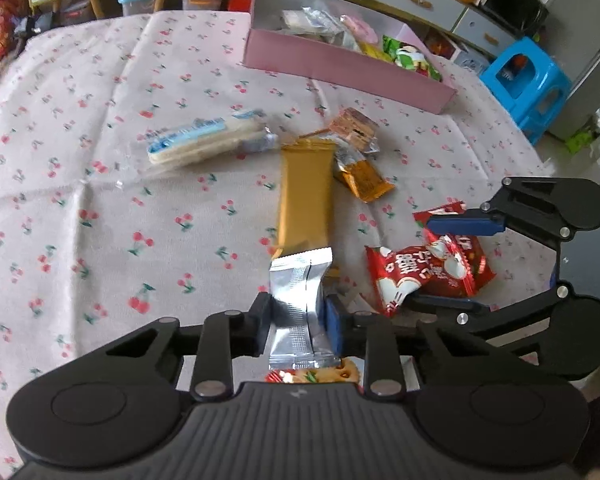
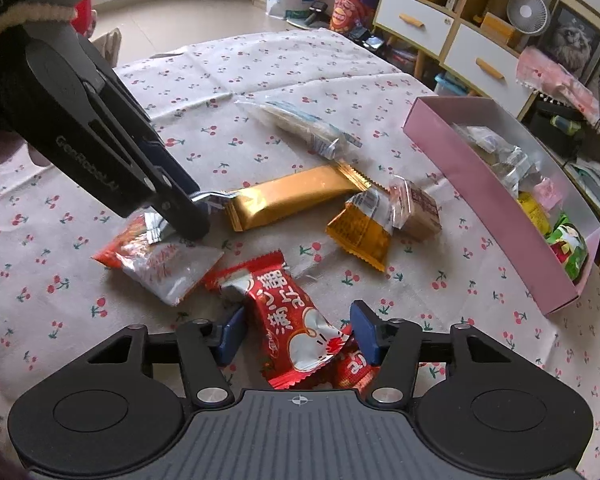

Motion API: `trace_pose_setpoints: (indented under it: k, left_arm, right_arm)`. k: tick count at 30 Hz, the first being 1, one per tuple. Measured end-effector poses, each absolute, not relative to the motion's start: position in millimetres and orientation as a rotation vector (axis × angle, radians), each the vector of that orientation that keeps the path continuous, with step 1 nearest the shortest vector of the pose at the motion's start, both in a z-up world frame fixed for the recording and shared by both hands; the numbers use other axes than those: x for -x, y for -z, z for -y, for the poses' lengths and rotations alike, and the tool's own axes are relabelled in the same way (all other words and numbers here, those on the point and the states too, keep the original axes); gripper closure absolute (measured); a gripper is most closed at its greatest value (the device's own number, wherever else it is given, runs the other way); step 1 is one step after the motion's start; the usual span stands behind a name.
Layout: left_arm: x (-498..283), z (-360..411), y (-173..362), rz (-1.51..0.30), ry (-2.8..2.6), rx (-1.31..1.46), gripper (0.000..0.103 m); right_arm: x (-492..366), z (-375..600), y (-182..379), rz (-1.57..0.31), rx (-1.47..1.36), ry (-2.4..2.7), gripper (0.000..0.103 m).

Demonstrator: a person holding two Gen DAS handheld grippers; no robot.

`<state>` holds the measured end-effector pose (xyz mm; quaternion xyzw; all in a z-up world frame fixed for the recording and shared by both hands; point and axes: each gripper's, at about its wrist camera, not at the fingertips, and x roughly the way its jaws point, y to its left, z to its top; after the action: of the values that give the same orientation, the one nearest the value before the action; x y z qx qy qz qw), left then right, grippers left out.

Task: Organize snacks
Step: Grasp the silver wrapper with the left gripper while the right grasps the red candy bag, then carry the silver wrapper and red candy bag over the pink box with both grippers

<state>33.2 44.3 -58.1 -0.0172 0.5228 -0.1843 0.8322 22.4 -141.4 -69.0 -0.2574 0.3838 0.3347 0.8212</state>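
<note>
My left gripper is shut on the silver end of a long gold snack bar, which lies on the cherry-print tablecloth; the bar also shows in the right wrist view, with the left gripper clamped on its end. My right gripper is open around a red snack packet, jaws on either side of it without gripping. In the left wrist view the right gripper straddles the red packets. A pink box with several snacks stands at the right.
Loose snacks lie around: a clear pack of white wafers, an orange packet, a brown cube snack, a silver-red packet. Cabinets and a blue stool stand beyond the table edge.
</note>
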Motion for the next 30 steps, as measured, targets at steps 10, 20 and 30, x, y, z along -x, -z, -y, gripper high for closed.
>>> trace_pose_setpoints:
  k: [10, 20, 30]
  left_arm:
    - [-42, -50, 58, -0.976, 0.227, -0.218, 0.077]
    - [-43, -54, 62, -0.968, 0.184, -0.231, 0.074]
    - [-49, -64, 61, -1.007, 0.169, -0.112, 0.078]
  right_arm:
    - [-40, 133, 70, -0.821, 0.383, -0.587, 0.05]
    - [-41, 134, 73, -0.81, 0.372, -0.593, 0.047]
    - [-54, 141, 74, -0.88, 0.251, -0.604, 0.058]
